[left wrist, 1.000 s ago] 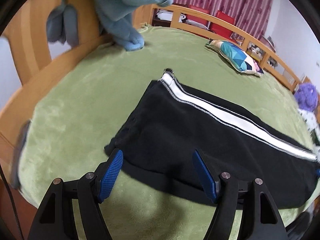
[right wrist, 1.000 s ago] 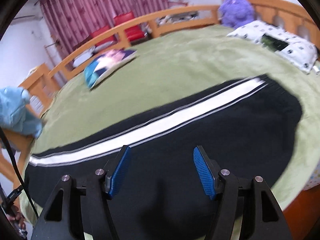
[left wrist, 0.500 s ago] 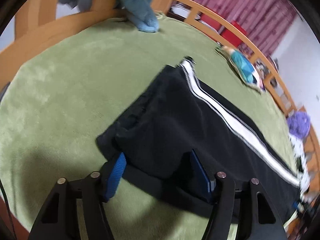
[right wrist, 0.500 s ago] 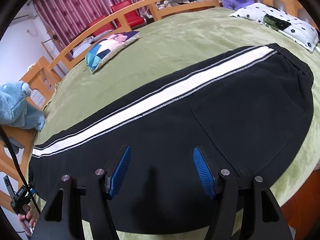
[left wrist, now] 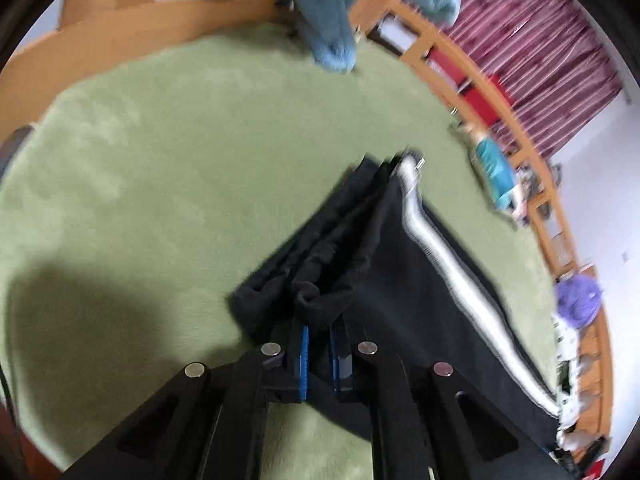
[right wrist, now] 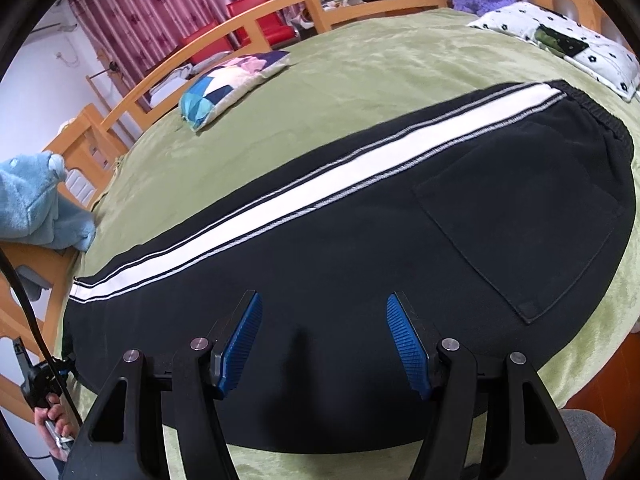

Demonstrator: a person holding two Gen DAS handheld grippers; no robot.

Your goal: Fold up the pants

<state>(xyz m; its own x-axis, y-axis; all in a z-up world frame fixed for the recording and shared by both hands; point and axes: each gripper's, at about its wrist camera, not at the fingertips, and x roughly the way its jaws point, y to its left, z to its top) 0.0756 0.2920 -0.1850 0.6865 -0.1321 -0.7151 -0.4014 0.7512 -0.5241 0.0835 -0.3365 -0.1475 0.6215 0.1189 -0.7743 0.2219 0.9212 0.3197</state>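
The black pants (right wrist: 360, 264) with a white side stripe lie flat across the green bed (right wrist: 360, 64), their near edge cut off behind the right tool (right wrist: 324, 340), whose blue pads stand spread above the cloth without touching it. The left tool (left wrist: 319, 344) is pressed together on the bunched cuff end; motion blur smears that view, and the pinched fabric hides its fingertips.
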